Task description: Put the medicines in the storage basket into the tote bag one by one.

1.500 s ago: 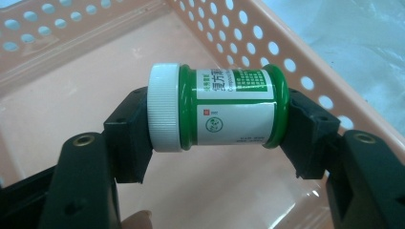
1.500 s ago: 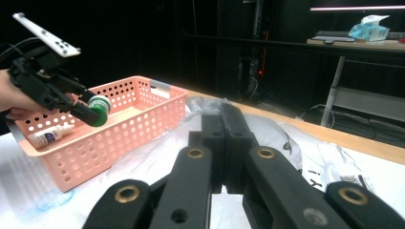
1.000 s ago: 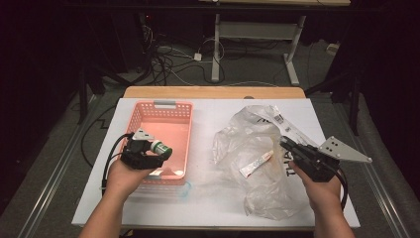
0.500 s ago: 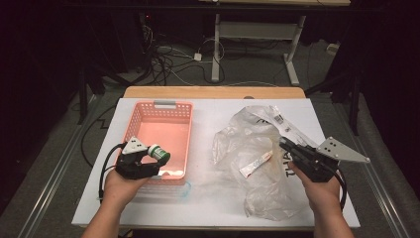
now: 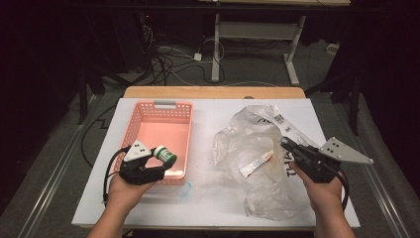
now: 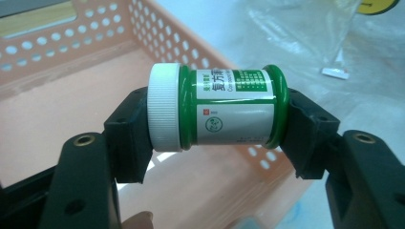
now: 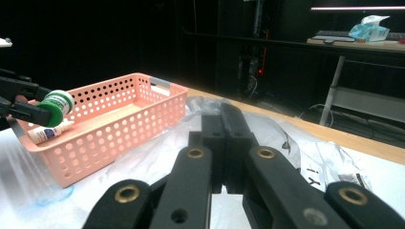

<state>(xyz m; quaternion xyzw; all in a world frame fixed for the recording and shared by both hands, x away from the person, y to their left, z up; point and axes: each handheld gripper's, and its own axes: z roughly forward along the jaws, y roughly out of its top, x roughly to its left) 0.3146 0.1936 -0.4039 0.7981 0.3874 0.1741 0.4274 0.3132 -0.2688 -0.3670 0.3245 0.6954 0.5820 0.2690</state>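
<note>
White tabletop (image 5: 208,198) is sitting in a dark room, cables apparently littering the floor (image 5: 168,64). Left hand-held gripper (image 6: 217,124) is pinching a green white-capped plastic bottle (image 6: 215,107) over a pink perforated plastic basket (image 5: 163,106); right hand-held gripper (image 7: 224,138) is pressed together.

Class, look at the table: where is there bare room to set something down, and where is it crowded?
Free: most of the pink basket's floor; the white strip between the basket and the plastic bag; the near edge between the person's forearms. Crowded: the right half, under the crumpled bag and the tube, and the basket's near rim, where the left gripper holds a green bottle.

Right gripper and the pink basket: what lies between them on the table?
In the high view, between the right gripper and the pink basket lies the crumpled clear plastic bag with a small white tube on it.
</note>
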